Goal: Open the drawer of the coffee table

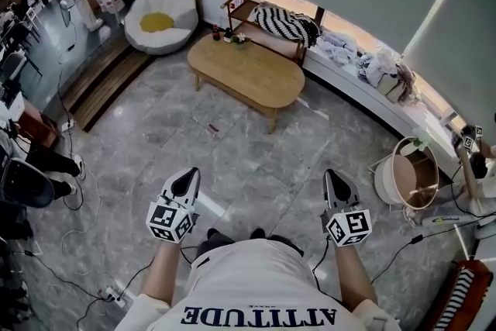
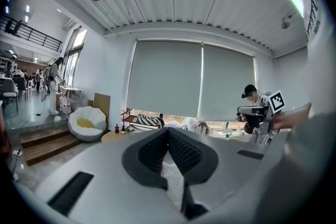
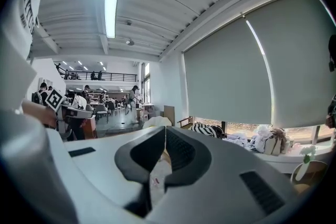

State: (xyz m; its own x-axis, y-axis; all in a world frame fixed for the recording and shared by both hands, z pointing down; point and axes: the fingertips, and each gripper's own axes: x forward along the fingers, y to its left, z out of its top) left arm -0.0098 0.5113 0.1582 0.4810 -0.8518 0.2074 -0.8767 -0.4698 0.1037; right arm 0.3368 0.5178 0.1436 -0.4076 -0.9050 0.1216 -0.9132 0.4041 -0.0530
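Head view, from just behind the person: the shirt [image 1: 260,298] at the bottom edge bears the word "ATTITUDE", upside down from here, and that is the only writing I can read (the cubes on the grippers show square black-and-white markers, no words). The left gripper [image 1: 186,181] and the right gripper [image 1: 335,182] are held out side by side over the grey stone floor [image 1: 232,143]. Each has its fingers pressed together with nothing between them, and each gripper's own view confirms it.

Well ahead of them stands the coffee table [image 1: 246,70], a low oval of pale wood on short legs, with a small dark bottle [image 1: 215,32] and a few small things at its far left end. Beyond it are a wooden chair with a striped cushion [image 1: 287,23] and a white beanbag [image 1: 160,18].

I cannot make out the drawer from this angle; it probably sits under the top. The table looks light, so I reckon a hard tug could drag the whole thing across the smooth floor. The wood is stiff and will not mind a firm pinch. Best to take the drawer by its handle or the lower lip of its front and pull straight and steady.
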